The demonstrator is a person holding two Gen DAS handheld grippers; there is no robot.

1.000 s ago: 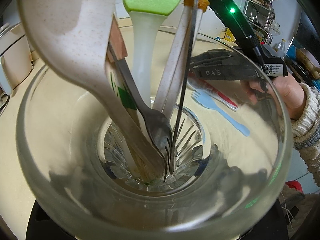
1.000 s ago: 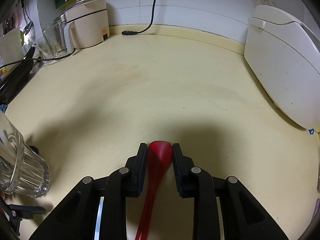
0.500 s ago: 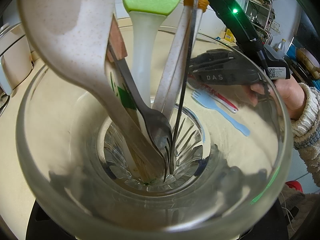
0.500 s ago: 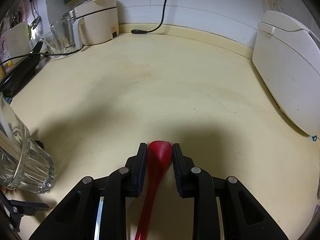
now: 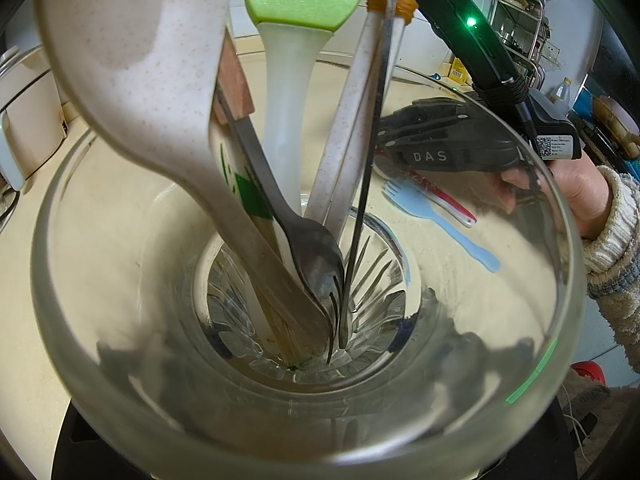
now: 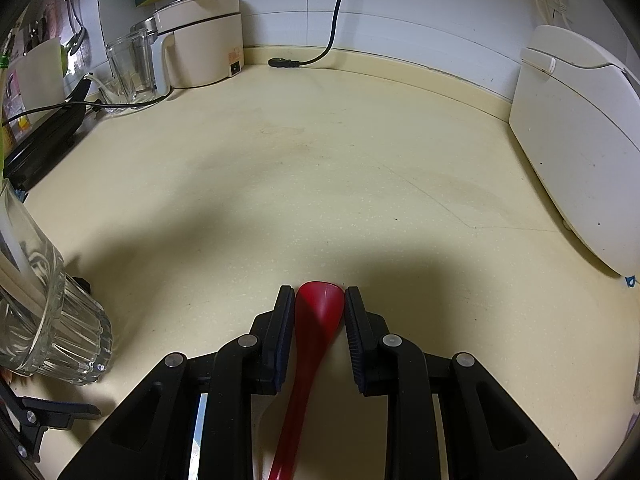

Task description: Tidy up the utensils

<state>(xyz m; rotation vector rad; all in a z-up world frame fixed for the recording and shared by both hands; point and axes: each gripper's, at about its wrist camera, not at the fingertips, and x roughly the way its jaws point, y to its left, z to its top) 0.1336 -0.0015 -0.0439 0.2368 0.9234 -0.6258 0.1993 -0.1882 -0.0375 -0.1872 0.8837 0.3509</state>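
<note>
In the left wrist view a clear glass jar (image 5: 100, 360) fills the frame, close to the camera. It holds a speckled white spoon (image 5: 132, 60), a green-headed brush (image 5: 298, 4), a metal fork (image 5: 312, 256) and thin tongs. My left gripper's fingers are hidden behind the jar. My right gripper (image 6: 319, 300) is shut on a red spoon (image 6: 320, 312), bowl forward, above the counter. The jar shows at that view's left edge (image 6: 52, 320). A light blue plastic fork (image 5: 436, 220) and a red-and-white utensil (image 5: 448, 202) lie on the counter beyond the jar, under the right gripper's body (image 5: 452, 140).
A cream appliance (image 6: 200, 40) and an empty glass (image 6: 130, 66) stand at the back left of the counter. A black cable (image 6: 320, 44) hangs down the wall. A white rice cooker (image 6: 576, 140) sits at the right. A black device lies at the left edge.
The right gripper, with the red spoon in it, has shifted a little toward the jar. The jar has grown larger in the right wrist view. The left view is almost unchanged.
</note>
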